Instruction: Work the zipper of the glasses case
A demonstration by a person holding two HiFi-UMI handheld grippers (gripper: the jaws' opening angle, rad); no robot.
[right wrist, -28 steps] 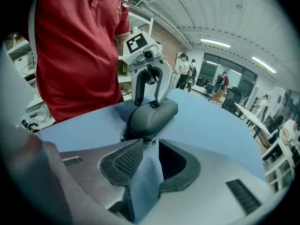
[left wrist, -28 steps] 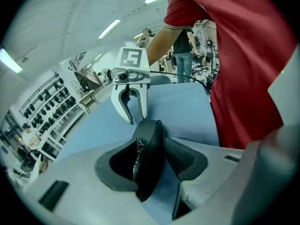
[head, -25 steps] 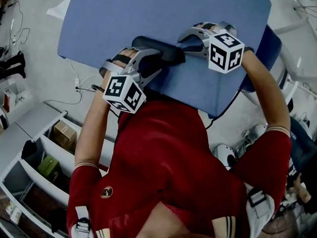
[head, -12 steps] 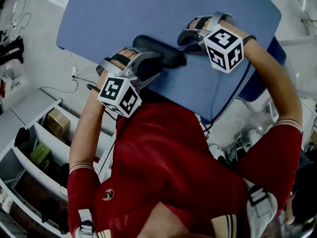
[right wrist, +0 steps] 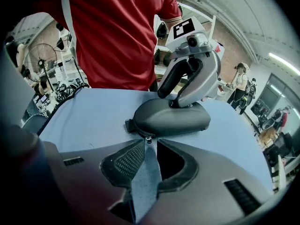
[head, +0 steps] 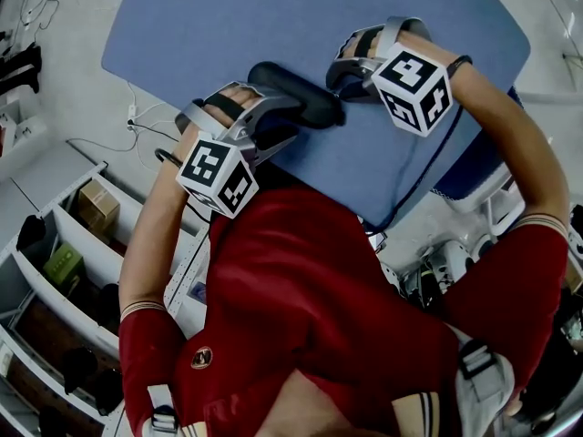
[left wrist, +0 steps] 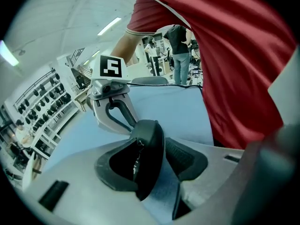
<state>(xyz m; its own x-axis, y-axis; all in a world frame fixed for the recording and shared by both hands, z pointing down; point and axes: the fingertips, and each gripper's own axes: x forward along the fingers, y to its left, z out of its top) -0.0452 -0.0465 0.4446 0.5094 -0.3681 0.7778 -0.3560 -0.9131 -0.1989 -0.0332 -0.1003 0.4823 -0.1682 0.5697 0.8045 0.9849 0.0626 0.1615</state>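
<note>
While the left gripper (left wrist: 153, 167) is clamping one end of the glasses case (right wrist: 168, 118), the right gripper (right wrist: 149, 145), its jaws having just been closing, is bracketing the zipper pull (right wrist: 148, 139) at its tips, not yet pinching it; the case is looking fully zipped.

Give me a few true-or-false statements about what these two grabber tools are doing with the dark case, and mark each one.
1. The glasses case lies on a blue table. True.
2. The left gripper holds one end of the case between its jaws. True.
3. The right gripper is clamped round the middle of the case. False: its jaws, which have just been closing, stand slightly apart at the case's other end, with the small zipper pull at their tips.
4. The person wears a green shirt. False: the shirt is red.
</note>
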